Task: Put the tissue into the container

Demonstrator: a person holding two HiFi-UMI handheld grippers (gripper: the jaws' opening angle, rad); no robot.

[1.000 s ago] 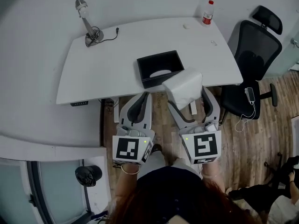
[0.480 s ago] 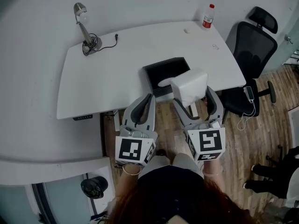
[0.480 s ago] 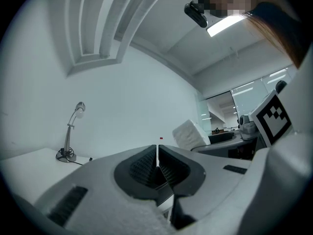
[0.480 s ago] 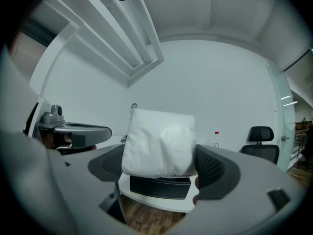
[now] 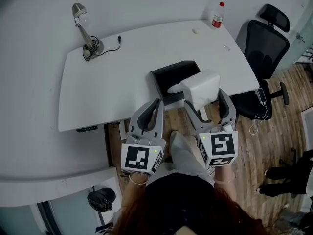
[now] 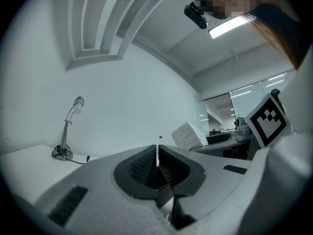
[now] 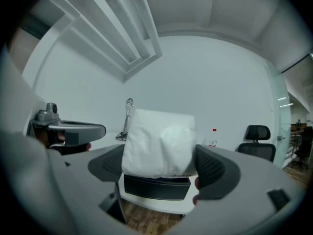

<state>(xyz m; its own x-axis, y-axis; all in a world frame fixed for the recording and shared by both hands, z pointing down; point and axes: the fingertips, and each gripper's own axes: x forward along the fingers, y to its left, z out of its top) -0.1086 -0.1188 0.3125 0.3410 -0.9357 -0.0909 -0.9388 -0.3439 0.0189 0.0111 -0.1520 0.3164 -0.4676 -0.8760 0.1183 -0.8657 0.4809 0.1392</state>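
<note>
A white pack of tissue [image 5: 201, 87] [image 7: 159, 143] is clamped between the jaws of my right gripper [image 5: 205, 98] [image 7: 160, 166], held in the air just in front of the table's near edge. The black rectangular container [image 5: 173, 79] [image 7: 156, 187] stands open on the white table [image 5: 117, 77], right behind and below the tissue; something white lies inside it. My left gripper [image 5: 152, 106] [image 6: 157, 161] hovers left of the right one, short of the table edge, jaws closed together with nothing between them.
A desk lamp [image 5: 84, 33] with a cable stands at the table's far left. A red-capped bottle [image 5: 217, 15] sits at the far right corner. A black office chair [image 5: 264, 53] stands right of the table on the wood floor.
Both grippers and the tissue have moved forward toward the table. The tissue now hangs close over the container's near right corner.
</note>
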